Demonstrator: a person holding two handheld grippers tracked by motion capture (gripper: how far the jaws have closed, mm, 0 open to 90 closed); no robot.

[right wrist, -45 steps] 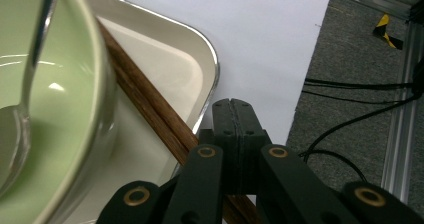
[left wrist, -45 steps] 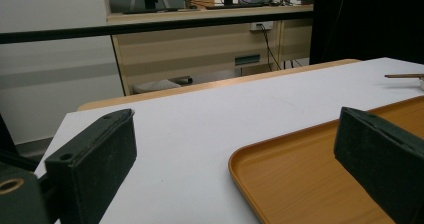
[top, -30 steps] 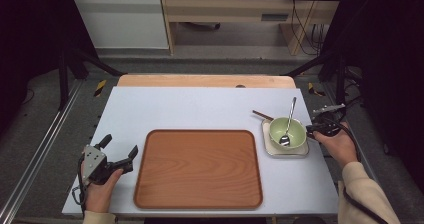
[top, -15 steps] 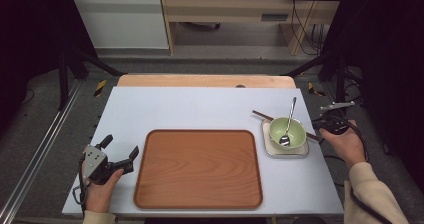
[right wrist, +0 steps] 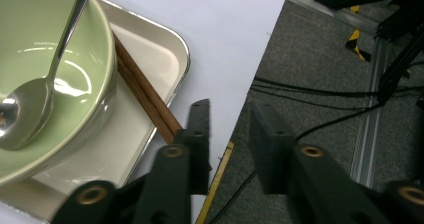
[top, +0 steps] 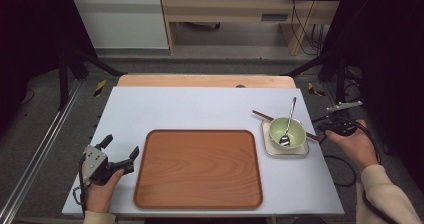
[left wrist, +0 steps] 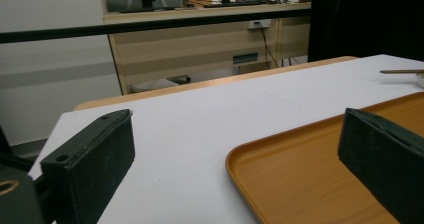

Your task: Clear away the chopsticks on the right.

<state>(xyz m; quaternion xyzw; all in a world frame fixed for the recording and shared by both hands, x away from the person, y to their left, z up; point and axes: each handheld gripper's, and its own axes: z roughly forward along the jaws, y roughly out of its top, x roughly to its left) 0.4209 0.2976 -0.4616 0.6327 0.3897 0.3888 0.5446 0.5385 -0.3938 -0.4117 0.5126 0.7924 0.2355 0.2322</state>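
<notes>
The right gripper hangs just off the table's right edge, jaws having just opened to a narrow gap with nothing between them. The brown chopsticks lie on the small white tray near that edge, running under the green bowl with the spoon in it; one jaw looks like it's just beside the chopstick tips, though it's hard to say if they touch. The left gripper sits wide open and empty at the front-left corner, beside the big wooden tray
</notes>
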